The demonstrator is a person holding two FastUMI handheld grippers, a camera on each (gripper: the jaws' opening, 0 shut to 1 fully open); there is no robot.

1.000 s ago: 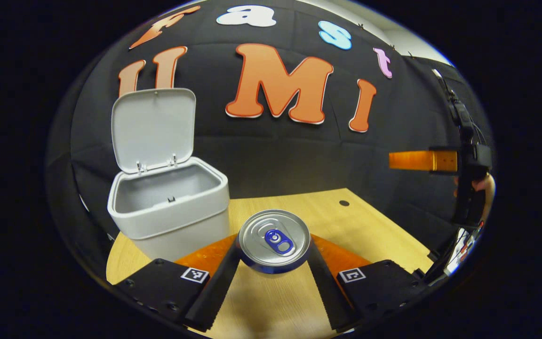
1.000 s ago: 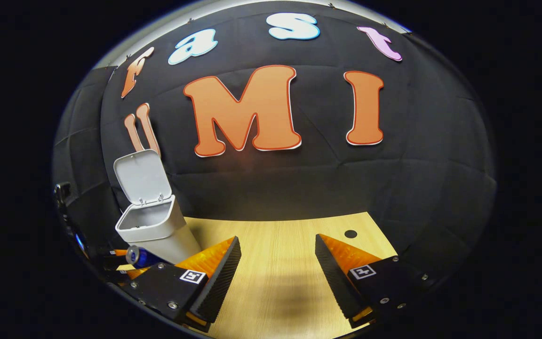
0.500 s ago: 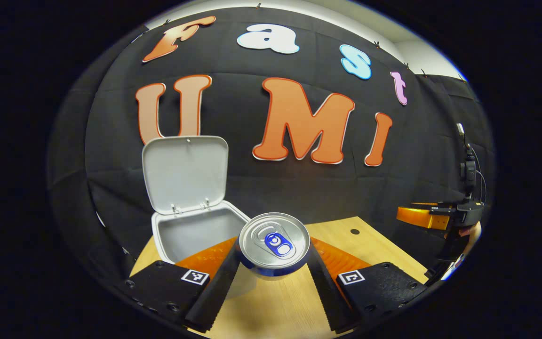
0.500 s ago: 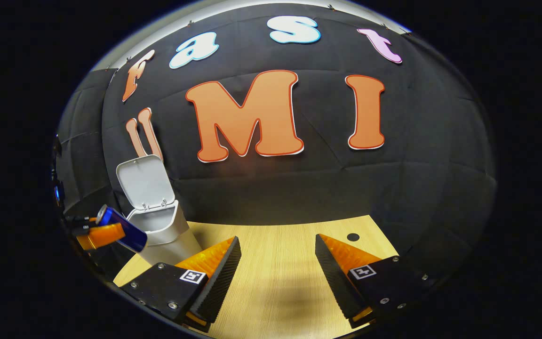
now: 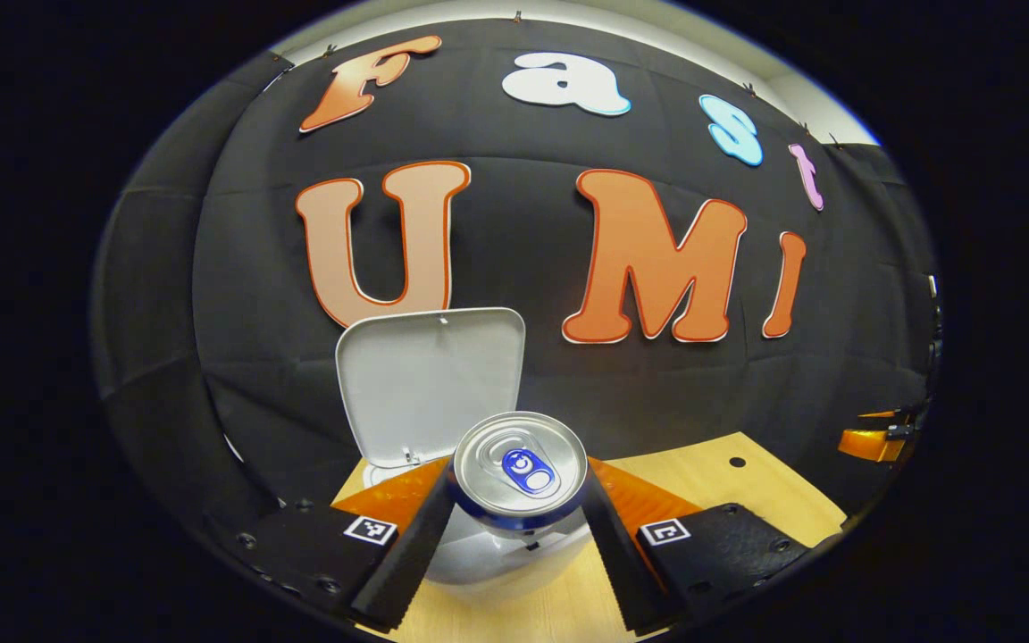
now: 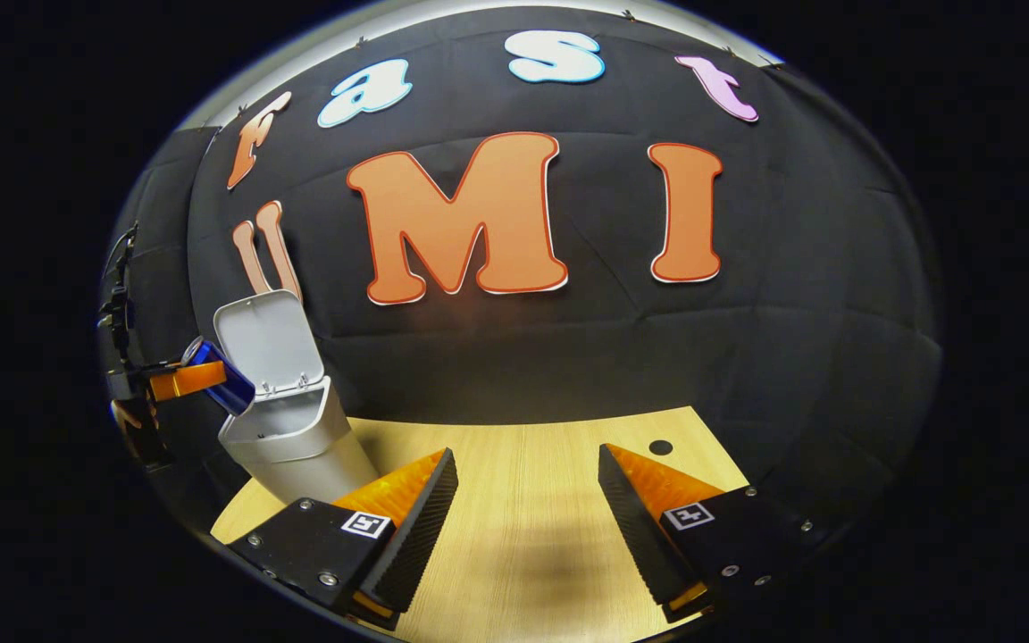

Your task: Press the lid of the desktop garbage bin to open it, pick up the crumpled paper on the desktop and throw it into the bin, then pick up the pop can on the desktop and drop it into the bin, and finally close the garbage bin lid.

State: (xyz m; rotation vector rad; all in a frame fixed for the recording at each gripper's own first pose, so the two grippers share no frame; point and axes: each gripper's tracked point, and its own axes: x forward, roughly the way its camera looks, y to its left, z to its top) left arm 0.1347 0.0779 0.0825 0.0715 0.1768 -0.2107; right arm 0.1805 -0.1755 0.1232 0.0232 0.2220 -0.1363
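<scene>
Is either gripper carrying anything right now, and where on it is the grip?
The left gripper holds the pop can by its side wall just under the top rim, one finger on each side, above the open bin. The right gripper is open and holds nothing.

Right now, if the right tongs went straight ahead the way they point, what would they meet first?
Probably nothing near: the open right tongs point over bare light wooden tabletop toward the black cloth wall. Depth is unclear.

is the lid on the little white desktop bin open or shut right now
Open. The white plastic bin's flat lid stands upright behind its mouth, hinged at the back, underside facing the left gripper, which holds the blue pop can.
</scene>
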